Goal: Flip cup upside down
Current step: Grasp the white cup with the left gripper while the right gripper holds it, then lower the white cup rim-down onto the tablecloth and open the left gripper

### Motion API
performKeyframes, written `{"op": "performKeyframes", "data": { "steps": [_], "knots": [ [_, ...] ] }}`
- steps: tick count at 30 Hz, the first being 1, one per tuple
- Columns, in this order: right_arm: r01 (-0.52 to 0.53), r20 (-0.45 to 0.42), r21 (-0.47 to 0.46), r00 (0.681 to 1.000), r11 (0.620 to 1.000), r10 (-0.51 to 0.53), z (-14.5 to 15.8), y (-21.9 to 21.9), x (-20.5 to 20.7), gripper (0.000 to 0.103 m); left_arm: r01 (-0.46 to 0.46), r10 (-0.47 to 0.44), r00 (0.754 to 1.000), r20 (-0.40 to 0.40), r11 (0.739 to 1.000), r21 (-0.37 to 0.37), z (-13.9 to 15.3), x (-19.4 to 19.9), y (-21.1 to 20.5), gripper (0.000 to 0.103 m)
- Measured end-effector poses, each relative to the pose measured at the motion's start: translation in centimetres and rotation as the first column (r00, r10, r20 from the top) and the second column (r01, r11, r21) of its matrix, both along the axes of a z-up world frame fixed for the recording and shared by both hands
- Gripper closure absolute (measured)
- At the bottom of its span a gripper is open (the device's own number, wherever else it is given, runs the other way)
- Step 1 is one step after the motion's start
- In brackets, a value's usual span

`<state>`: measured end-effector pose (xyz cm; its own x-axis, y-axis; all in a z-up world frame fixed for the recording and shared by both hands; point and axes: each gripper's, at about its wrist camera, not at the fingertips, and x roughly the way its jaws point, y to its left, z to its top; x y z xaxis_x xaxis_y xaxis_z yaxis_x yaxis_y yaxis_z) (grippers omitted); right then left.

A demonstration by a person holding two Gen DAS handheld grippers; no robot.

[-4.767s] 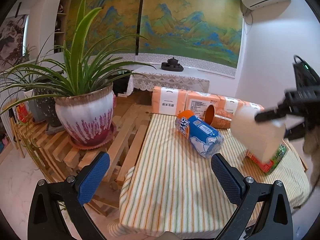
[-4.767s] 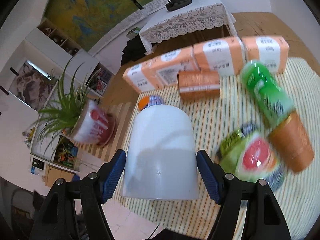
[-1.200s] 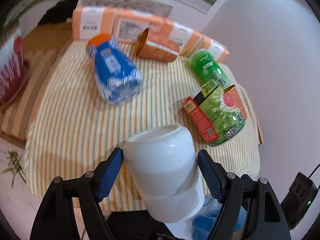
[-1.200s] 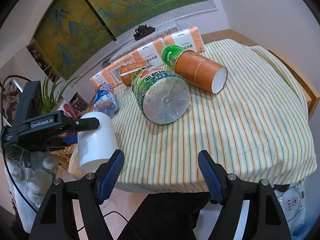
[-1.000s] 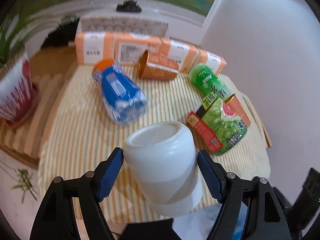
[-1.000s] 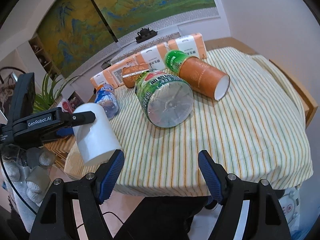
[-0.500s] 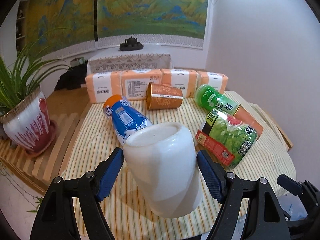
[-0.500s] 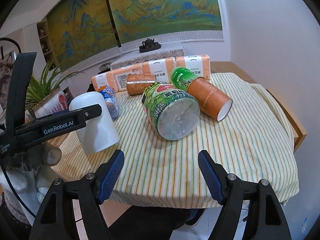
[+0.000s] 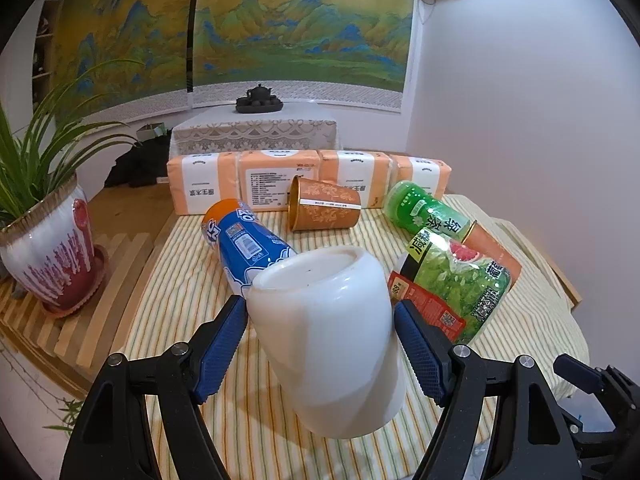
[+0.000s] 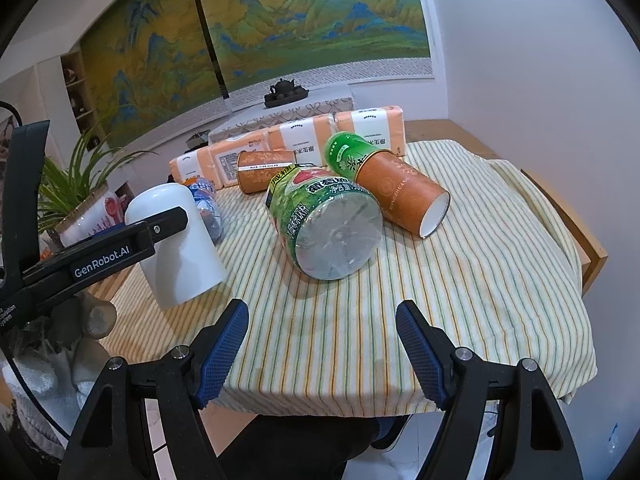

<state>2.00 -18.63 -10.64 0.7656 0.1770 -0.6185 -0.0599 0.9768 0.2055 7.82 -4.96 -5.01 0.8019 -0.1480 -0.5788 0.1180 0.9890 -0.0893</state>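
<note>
Since a moment ago my left tongs (image 9: 320, 332) have come lower and more level, and the cup (image 9: 324, 336) between them now stands bottom-up with its wide mouth at the striped cloth of the table (image 9: 192, 280). From the right view the cup (image 10: 176, 240) seems to rest on the cloth near the table's left edge, slightly tilted; I cannot tell if the whole rim touches. My left tongs are closed on the cup's sides. My right tongs (image 10: 322, 340) are wide apart and hold nothing; the cup is to their left, well apart. A green bottle (image 10: 324, 224) lies beyond them. I judge the flip is almost finished: what is left is to settle the rim flat and let go.
</note>
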Motion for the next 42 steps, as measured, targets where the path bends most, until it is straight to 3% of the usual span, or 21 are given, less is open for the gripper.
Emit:
{"op": "performKeyframes", "data": {
  "steps": [10, 22, 35, 42],
  "knots": [
    [0.013, -0.003, 0.0, 1.0, 1.0, -0.013, -0.1, 0.1, 0.2, 0.03, 0.035, -0.034, 0.999, 0.004, 0.999, -0.029, -0.4, 0.1, 1.0, 0.024],
    [0.011, -0.008, 0.001, 1.0, 1.0, -0.011, -0.1, 0.4, 0.3, 0.03, 0.085, -0.087, 0.995, 0.043, 0.995, 0.05, -1.2, -0.7, -0.8, 0.024],
    [0.011, -0.007, 0.01, 1.0, 1.0, -0.011, 0.0, 0.3, 0.1, 0.03, 0.122, -0.125, 0.99, 0.062, 0.991, 0.049, -1.5, -3.0, -1.0, 0.027],
    [0.013, -0.005, 0.021, 1.0, 1.0, -0.013, 0.1, 0.2, -0.4, 0.03, 0.164, -0.174, 0.981, 0.084, 0.979, 0.117, -2.0, -5.0, -3.0, 0.027]
  ]
}}
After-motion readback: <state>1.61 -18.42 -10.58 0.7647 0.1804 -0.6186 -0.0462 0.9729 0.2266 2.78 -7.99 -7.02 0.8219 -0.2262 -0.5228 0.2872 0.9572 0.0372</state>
